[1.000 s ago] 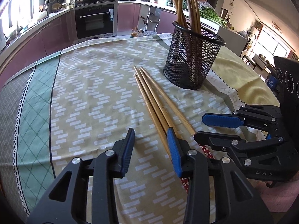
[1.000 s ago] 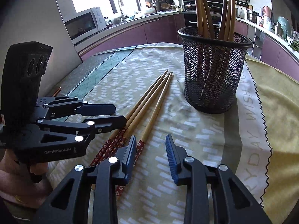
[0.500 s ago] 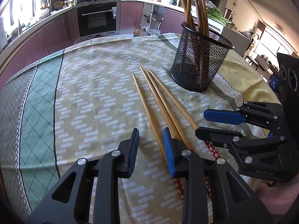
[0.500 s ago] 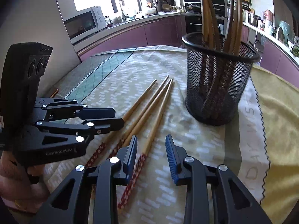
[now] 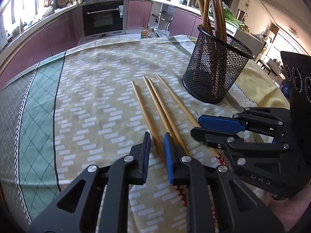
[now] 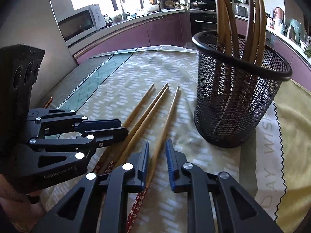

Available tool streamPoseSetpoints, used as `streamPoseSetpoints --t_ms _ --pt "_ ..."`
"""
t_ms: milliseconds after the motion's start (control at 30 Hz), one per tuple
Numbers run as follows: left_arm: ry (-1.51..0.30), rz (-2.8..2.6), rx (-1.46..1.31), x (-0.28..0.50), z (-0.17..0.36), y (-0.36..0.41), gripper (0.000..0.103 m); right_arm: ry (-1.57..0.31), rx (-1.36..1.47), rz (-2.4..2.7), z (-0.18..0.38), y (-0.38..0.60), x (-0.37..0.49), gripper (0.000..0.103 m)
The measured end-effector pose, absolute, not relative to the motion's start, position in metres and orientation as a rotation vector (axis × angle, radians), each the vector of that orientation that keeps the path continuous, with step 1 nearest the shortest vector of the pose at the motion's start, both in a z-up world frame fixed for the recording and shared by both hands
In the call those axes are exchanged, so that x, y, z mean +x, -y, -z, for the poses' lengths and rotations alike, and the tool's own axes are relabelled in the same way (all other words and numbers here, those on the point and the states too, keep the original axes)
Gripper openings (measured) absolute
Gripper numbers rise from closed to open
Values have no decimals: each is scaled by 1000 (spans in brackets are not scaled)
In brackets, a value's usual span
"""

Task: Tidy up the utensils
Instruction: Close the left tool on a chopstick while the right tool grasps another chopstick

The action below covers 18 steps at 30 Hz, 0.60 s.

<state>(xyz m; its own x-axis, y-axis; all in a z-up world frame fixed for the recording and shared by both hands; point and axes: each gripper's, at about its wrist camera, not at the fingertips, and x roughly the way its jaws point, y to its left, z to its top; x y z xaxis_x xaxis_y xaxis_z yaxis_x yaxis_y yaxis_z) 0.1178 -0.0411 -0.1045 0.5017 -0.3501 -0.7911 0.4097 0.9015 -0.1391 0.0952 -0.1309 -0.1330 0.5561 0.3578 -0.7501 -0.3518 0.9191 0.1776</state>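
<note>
Right gripper (image 6: 157,155) closed down around rightmost chopstick (image 6: 165,124); three more chopsticks (image 6: 143,114) lie beside it on the tablecloth (image 6: 124,73), mesh holder (image 6: 239,91) near the cloth's zigzag edge.

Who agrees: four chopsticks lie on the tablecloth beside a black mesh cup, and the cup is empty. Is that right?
Not quite. The black mesh cup is not empty: several standing chopsticks fill it, as the right wrist view shows. Four loose chopsticks do lie on the tablecloth beside it.
</note>
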Motion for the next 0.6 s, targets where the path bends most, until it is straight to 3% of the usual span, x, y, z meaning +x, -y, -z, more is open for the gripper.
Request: streamPoseSetpoints --t_ms 167,600 --pt "-936 449 46 116 106 39 10 -889 94 -423 134 144 95 6" --pt "-925 473 36 100 100 39 8 -878 92 -495 126 140 81 6"
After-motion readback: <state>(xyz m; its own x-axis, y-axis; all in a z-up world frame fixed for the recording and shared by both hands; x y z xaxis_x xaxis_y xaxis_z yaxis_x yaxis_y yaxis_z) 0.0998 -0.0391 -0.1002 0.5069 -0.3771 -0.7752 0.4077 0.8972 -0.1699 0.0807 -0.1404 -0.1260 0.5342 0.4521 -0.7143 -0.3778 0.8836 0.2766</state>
